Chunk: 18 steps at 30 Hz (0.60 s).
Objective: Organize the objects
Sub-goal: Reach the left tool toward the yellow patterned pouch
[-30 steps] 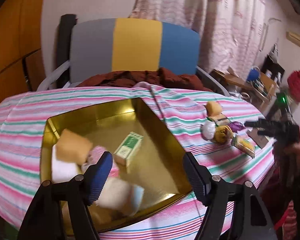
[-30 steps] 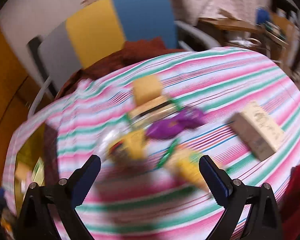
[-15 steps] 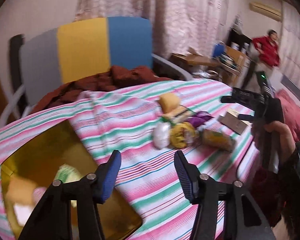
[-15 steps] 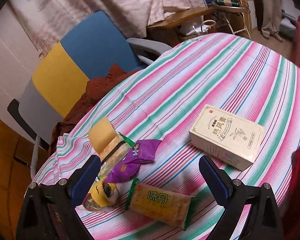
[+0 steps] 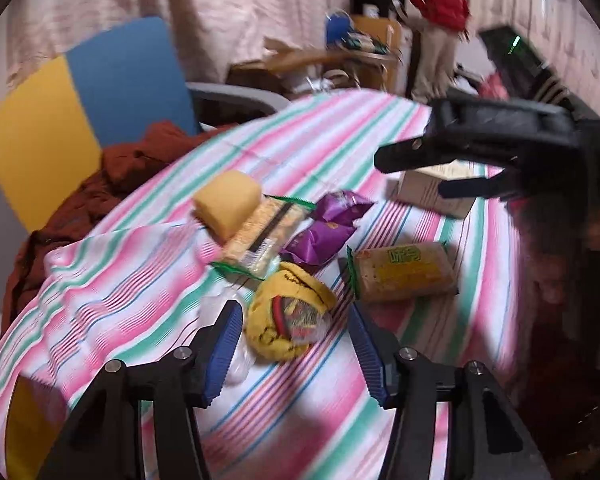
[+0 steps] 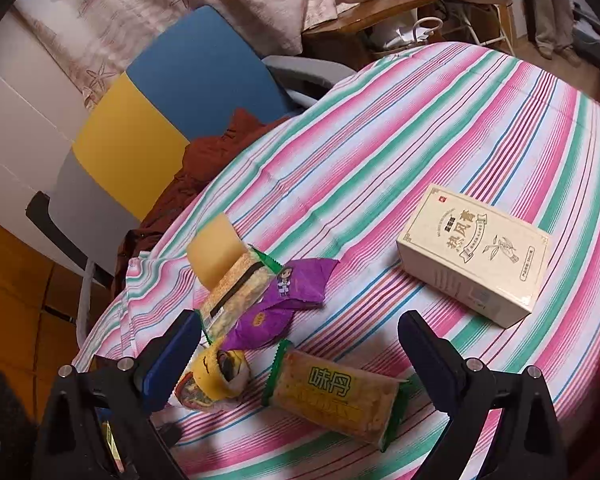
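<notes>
My left gripper (image 5: 296, 344) is open, its blue pads either side of a round yellow snack pack (image 5: 290, 316) on the striped tablecloth. Behind that pack lie a purple wrapper (image 5: 324, 230), a long cracker pack (image 5: 260, 236) and a yellow sponge block (image 5: 228, 202). A green-edged biscuit pack (image 5: 404, 272) lies to the right. My right gripper (image 6: 300, 356) is open above the biscuit pack (image 6: 332, 400), with nothing between its fingers; it also shows as a black gripper (image 5: 432, 172) over a cream box (image 5: 436, 190). The cream box (image 6: 476, 254) lies right of the pile.
A chair with a yellow and blue back (image 6: 172, 108) holds a rust-brown cloth (image 5: 112, 176) behind the table. A gold tray corner (image 5: 28, 424) shows at lower left. A person in red (image 5: 440, 12) stands far back by a cluttered desk (image 6: 384, 12).
My left gripper has swung right from the gold tray to the snack pile and now straddles the yellow pack. My right gripper has drawn closer over the biscuit pack.
</notes>
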Each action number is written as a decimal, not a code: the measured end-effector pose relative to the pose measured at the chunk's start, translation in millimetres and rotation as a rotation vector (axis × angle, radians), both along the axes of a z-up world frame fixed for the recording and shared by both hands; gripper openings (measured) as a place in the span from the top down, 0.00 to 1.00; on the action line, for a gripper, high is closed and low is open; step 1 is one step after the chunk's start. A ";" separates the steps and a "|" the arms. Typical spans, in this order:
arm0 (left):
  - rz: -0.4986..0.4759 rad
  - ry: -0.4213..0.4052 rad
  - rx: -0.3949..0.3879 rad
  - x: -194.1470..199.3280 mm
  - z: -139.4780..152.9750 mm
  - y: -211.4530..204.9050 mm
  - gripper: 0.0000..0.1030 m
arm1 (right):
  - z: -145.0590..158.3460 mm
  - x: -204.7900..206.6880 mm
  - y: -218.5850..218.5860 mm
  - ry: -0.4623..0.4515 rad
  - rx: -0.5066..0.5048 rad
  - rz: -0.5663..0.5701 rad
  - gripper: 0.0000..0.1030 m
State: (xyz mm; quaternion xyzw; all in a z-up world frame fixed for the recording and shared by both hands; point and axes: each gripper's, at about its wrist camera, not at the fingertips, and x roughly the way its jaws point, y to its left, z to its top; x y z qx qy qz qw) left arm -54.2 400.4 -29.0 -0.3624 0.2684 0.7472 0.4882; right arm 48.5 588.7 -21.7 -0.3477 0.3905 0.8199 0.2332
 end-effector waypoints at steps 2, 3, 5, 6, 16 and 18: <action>-0.032 -0.013 -0.062 -5.0 -15.2 14.1 0.46 | -2.3 -1.4 0.6 -0.009 -0.008 0.004 0.03; -0.050 -0.007 -0.080 -5.9 -21.0 19.3 0.46 | -3.0 -1.4 1.0 -0.007 -0.013 0.006 0.03; -0.075 0.009 -0.123 -6.9 -32.0 29.0 0.46 | -3.9 -0.8 2.0 -0.004 -0.020 0.004 0.03; -0.090 0.015 -0.141 -7.4 -37.3 33.5 0.46 | -4.4 -1.1 2.8 -0.006 -0.022 0.003 0.03; -0.031 -0.020 -0.067 -6.4 -39.3 19.1 0.63 | -8.6 -2.1 8.0 -0.023 -0.030 -0.008 0.03; -0.023 -0.053 -0.004 2.9 -26.2 4.7 0.63 | -9.0 -3.0 8.2 -0.026 -0.030 -0.006 0.03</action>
